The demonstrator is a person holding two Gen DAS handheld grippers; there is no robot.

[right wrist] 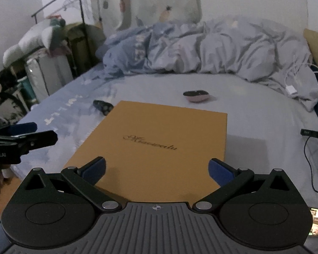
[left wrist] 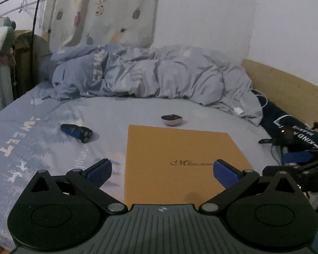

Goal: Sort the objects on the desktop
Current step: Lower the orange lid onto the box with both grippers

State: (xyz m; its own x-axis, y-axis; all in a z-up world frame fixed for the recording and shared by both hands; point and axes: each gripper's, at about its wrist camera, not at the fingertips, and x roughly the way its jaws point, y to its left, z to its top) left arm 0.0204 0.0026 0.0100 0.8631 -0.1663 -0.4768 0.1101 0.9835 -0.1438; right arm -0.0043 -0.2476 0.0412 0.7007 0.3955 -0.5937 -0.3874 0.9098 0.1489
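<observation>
A flat orange box [left wrist: 176, 160] with gold script lies on the bed; it also shows in the right wrist view [right wrist: 159, 146]. A blue and black electric shaver [left wrist: 76, 133] lies to its left, seen too in the right wrist view [right wrist: 102, 106]. A small pink and black case [left wrist: 172, 120] sits beyond the box, also in the right wrist view [right wrist: 196, 96]. My left gripper [left wrist: 162, 172] is open and empty over the box's near edge. My right gripper [right wrist: 156, 170] is open and empty over the box's near end. The left gripper shows at the right view's left edge [right wrist: 21, 135].
A crumpled blue-grey duvet [left wrist: 150, 74] is heaped across the far side of the bed. A white charger and cable [left wrist: 238, 111] lie by it. A dark bag [left wrist: 294, 131] and cables sit at the right. A clothes rail [right wrist: 59, 4] and piled storage stand left of the bed.
</observation>
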